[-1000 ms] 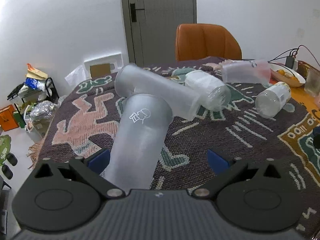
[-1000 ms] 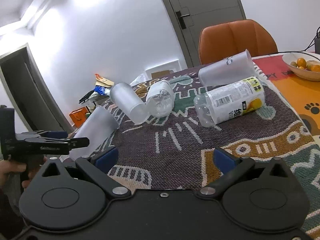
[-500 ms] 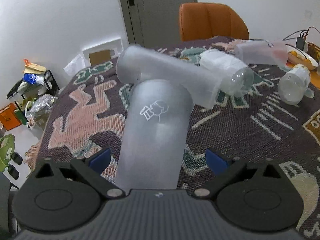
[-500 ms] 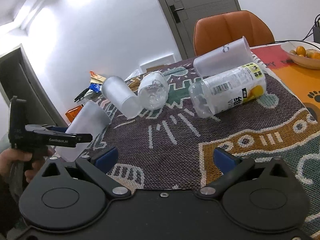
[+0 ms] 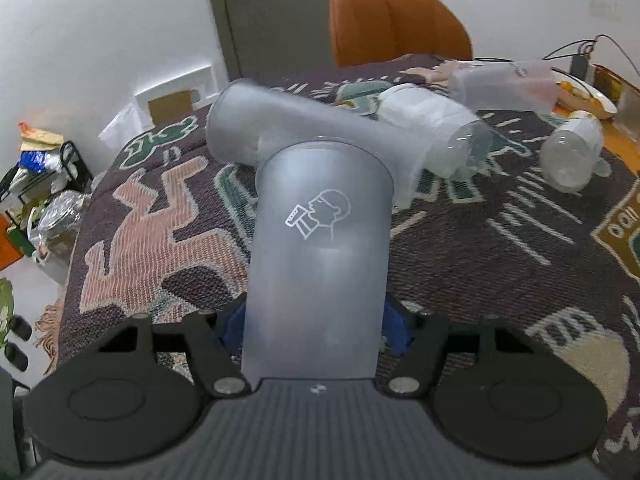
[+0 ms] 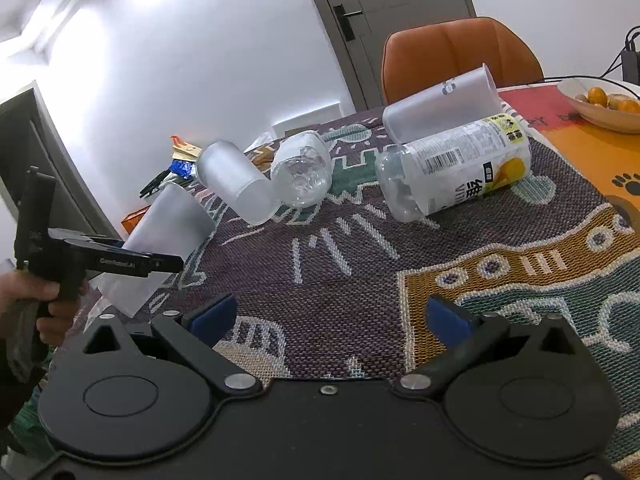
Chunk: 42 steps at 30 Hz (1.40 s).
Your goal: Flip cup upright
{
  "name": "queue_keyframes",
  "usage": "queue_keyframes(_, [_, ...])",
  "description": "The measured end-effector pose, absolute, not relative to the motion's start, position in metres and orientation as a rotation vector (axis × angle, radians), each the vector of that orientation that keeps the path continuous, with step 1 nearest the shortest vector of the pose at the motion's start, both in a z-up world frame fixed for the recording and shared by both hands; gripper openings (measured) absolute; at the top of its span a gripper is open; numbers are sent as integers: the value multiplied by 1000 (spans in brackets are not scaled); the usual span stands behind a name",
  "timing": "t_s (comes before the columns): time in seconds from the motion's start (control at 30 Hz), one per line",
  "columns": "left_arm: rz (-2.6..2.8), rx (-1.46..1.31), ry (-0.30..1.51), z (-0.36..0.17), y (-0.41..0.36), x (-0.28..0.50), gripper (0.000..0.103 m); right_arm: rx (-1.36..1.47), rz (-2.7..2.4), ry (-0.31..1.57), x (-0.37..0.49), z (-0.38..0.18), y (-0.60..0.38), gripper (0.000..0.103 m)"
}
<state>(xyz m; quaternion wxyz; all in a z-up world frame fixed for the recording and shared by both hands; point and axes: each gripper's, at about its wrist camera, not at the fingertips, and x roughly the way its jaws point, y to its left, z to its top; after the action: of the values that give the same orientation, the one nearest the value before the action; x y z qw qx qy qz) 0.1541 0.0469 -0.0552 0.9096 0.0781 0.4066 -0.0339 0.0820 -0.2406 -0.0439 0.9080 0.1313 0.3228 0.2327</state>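
Note:
A frosted plastic cup with a white drinking-figure logo (image 5: 316, 256) lies on its side between the fingers of my left gripper (image 5: 314, 326), which is shut on it near its base. The cup's rim points away from me. In the right wrist view the same cup (image 6: 160, 244) is tilted at the table's left edge, held by the left gripper (image 6: 132, 260). A second frosted cup (image 5: 304, 132) lies on its side just behind the held one. My right gripper (image 6: 328, 316) is open and empty above the patterned cloth.
A clear bottle (image 6: 302, 168), a labelled bottle (image 6: 456, 168) and a third frosted cup (image 6: 440, 108) lie on the patterned tablecloth (image 6: 360, 248). A bowl of oranges (image 6: 604, 104) stands at the far right. An orange chair (image 5: 396, 24) stands behind the table.
My left gripper's fingers have closed from wide open onto the logo cup. The cup fills more of the left wrist view. My right gripper stays open and has shifted slightly.

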Motion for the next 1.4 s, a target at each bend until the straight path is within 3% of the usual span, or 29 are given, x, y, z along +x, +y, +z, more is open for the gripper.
queue_keyframes(1.1, [-267,162,837,-46,-74,86,66,435,462,712,51,-54,-296,103])
queue_keyframes(1.4, [-277,212,862,-54,-88,84,73,488,502,736,54,-59,-295,103])
